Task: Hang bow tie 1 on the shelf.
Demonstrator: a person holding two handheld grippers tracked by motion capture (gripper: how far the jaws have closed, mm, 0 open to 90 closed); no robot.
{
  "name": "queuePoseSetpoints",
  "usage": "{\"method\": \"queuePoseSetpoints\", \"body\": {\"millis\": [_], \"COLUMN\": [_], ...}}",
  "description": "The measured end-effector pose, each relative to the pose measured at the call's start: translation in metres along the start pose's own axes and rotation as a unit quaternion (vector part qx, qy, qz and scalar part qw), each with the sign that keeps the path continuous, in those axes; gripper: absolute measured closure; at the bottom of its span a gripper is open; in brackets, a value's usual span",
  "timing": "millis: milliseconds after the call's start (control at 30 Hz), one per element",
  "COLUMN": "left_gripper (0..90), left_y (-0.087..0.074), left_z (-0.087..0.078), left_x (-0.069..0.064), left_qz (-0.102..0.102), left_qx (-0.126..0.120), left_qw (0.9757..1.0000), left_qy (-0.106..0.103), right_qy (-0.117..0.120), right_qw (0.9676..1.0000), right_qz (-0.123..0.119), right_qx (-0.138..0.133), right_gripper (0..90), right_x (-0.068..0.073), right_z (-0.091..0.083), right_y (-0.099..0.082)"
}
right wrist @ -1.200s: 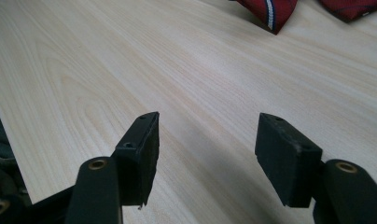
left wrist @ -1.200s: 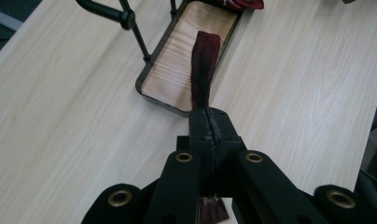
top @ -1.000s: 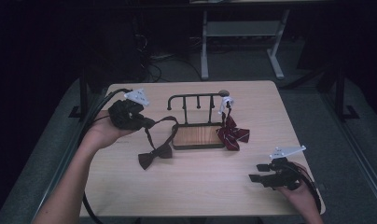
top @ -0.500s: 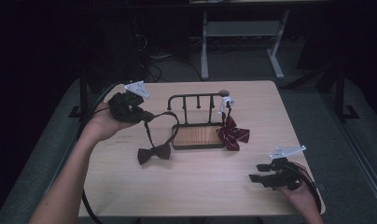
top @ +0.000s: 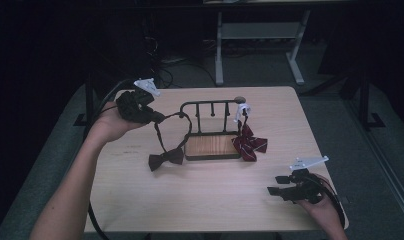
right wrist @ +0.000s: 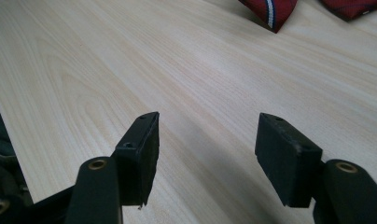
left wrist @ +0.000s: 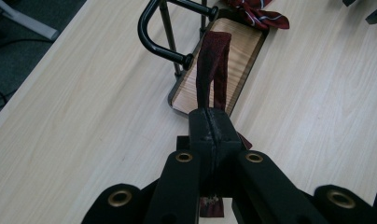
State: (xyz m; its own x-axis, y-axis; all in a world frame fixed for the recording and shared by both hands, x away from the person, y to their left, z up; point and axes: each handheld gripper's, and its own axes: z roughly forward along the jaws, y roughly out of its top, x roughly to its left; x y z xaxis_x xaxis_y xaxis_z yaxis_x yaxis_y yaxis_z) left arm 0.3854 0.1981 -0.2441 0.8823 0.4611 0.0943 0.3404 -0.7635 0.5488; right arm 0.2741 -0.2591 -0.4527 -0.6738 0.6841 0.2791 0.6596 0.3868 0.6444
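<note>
your left gripper [top: 157, 119] is pinching the strap of the dark bow tie [top: 166, 158], lifting its loop toward the rack [top: 210, 107] to hang it there, while your right gripper [top: 280, 186] is resting wide open near the table's [top: 200, 200] edge.

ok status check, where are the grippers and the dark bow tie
Left gripper shut on strap of dark maroon bow tie, bow resting on table. Right gripper open, idle, low over table. Black metal rack close beside strap.
</note>
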Motion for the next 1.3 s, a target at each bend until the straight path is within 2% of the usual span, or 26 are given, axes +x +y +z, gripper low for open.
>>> {"method": "queuePoseSetpoints", "body": {"millis": [167, 533, 1300], "left_gripper": [89.8, 89.8, 89.7], "left_y": [0.004, 0.007, 0.017], "left_z": [0.001, 0.009, 0.027], "left_x": [0.007, 0.023, 0.046], "left_qz": [-0.004, -0.029, -0.05], "left_qx": [0.002, 0.012, 0.041], "left_qw": [1.0, 0.9995, 0.9979], "left_qy": [0.003, 0.005, 0.005], "right_qy": [0.001, 0.002, 0.001], "right_qw": [1.0, 1.0, 1.0], "right_qz": [0.0, -0.001, 0.003], "right_qx": [0.0, -0.004, -0.003], "right_gripper": [39.8, 39.8, 39.7], "right_x": [0.0, -0.001, -0.003], "right_z": [0.0, -0.001, -0.001], "right_y": [0.0, -0.001, -0.001]}}
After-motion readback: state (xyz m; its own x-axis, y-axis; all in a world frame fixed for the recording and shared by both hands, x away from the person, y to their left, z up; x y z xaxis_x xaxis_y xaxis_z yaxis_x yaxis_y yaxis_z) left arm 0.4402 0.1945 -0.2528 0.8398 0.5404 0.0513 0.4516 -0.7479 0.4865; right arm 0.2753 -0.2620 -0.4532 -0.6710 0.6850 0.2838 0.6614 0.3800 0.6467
